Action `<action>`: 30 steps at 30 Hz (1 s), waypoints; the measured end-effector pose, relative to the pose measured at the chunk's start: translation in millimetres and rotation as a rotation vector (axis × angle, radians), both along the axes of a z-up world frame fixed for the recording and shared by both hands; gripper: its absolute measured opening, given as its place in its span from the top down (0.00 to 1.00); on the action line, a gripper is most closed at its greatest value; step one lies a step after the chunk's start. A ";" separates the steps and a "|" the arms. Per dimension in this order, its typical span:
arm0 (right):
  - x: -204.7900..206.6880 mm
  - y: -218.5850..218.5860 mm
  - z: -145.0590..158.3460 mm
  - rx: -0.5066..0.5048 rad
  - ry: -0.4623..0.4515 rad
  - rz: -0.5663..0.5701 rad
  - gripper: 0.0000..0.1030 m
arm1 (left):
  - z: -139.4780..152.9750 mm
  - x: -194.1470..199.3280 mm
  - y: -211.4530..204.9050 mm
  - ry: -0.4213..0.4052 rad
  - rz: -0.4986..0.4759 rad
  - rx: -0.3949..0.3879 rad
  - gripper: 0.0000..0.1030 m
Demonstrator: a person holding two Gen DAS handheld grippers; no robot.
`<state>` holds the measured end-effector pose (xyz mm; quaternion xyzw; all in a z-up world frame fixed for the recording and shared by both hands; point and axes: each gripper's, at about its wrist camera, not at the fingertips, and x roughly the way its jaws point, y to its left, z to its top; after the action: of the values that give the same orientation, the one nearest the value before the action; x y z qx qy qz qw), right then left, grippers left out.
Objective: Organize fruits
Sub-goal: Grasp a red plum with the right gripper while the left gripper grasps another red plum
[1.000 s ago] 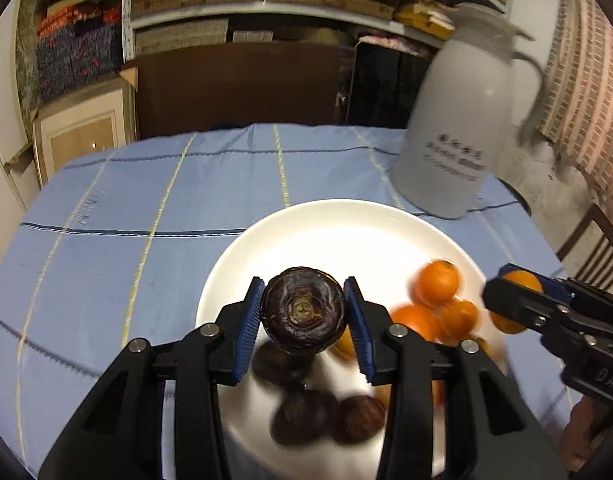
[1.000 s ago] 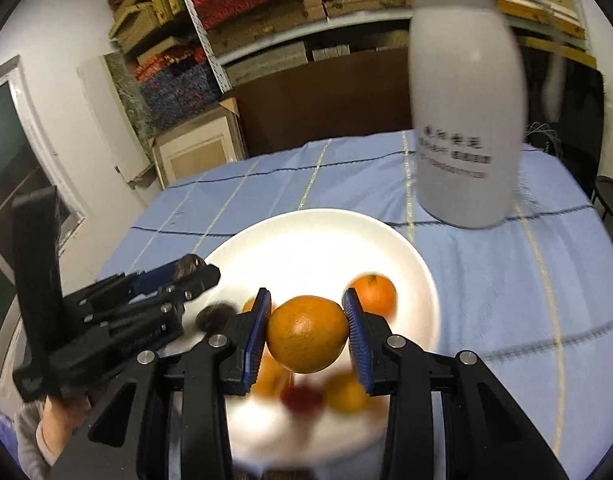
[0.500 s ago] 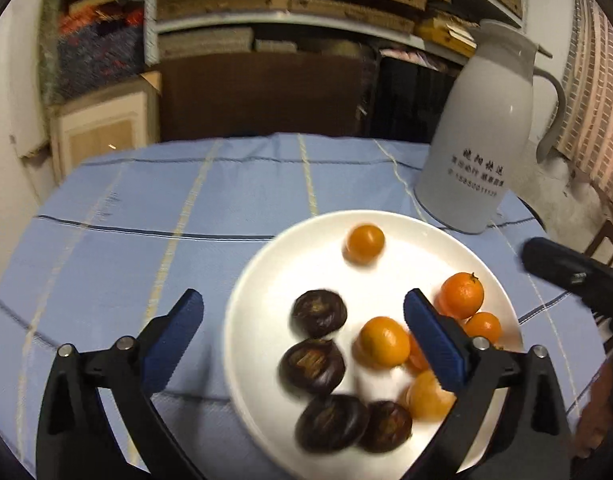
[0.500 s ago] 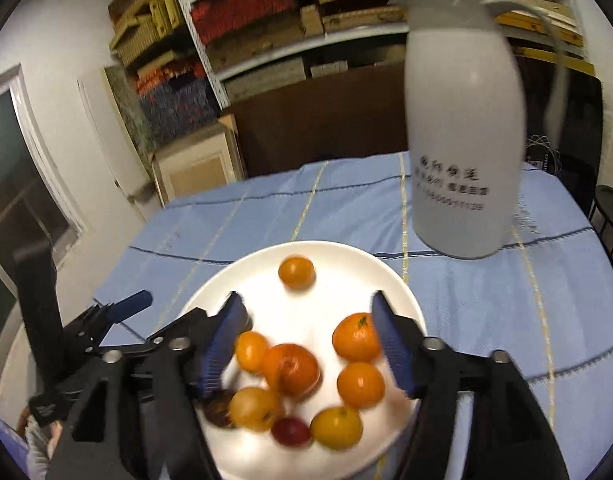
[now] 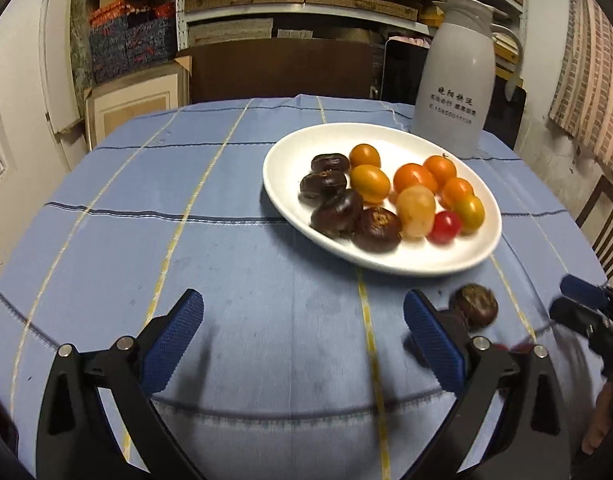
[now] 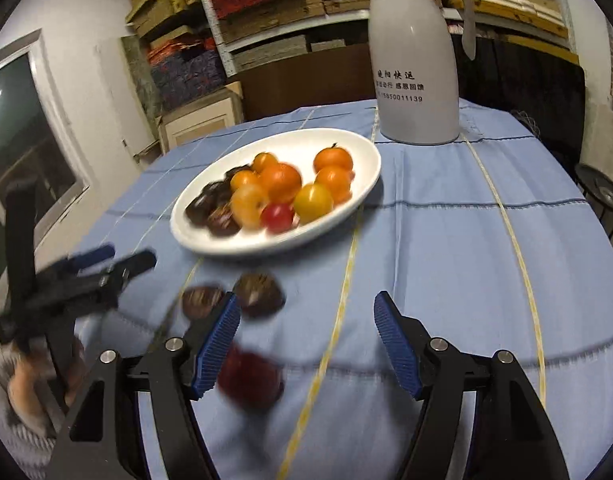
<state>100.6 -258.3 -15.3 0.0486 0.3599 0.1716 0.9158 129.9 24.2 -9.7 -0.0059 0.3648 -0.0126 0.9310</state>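
Note:
A white plate [image 5: 290, 148] [image 6: 358, 152] on the blue tablecloth holds several dark chestnut-like fruits [image 5: 338, 212], several orange fruits [image 5: 414, 178] [image 6: 280, 180] and a red one [image 5: 444, 226] [image 6: 277, 216]. Loose on the cloth near the front are dark fruits [image 5: 474, 306] [image 6: 258, 294] [image 6: 200, 300] and a blurred red fruit [image 6: 250, 376]. My left gripper [image 5: 302, 340] is open and empty, back from the plate. My right gripper [image 6: 306, 340] is open and empty, the red fruit just by its left finger.
A white thermos jug [image 5: 454, 76] [image 6: 416, 52] stands behind the plate at the back right. Shelves with stacked boxes line the wall behind the table. A chair [image 5: 602, 224] stands at the right table edge.
Both grippers let go of their fruits over the plate, opened, and pulled back toward the table's front edge. The plate now lies farther away.

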 end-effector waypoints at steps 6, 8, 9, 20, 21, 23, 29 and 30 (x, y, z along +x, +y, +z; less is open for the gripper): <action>-29.3 15.0 -9.3 -0.068 -0.011 0.076 0.32 | -2.9 -11.0 7.4 0.010 0.025 -0.017 0.05; -28.3 19.2 -11.1 -0.080 -0.001 0.091 0.32 | -4.4 -11.3 9.8 0.016 0.030 -0.022 0.05; -30.6 19.2 -12.1 -0.083 0.002 0.094 0.32 | -5.1 -11.2 10.7 0.021 0.032 -0.025 0.05; -24.9 37.5 -21.3 -0.116 0.053 0.167 0.50 | -8.9 -6.9 -2.8 0.048 -0.005 0.023 0.05; -23.4 38.5 -22.7 -0.116 0.064 0.168 0.52 | -9.7 -6.6 -4.9 0.051 -0.010 0.032 0.05; -20.6 39.6 -25.0 -0.111 0.081 0.169 0.52 | -10.5 -6.6 -8.3 0.056 -0.022 0.040 0.05; -11.9 39.5 -30.8 -0.089 0.117 0.163 0.62 | -6.4 -15.8 -27.4 0.025 -0.115 0.049 0.05; -12.3 37.3 -29.8 -0.076 0.113 0.162 0.62 | -5.0 -18.8 -32.5 0.013 -0.133 0.057 0.05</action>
<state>88.3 -221.0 -45.1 -0.0060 0.4202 0.2281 0.8783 111.0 -8.3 -14.6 0.0446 0.3707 -0.0640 0.9255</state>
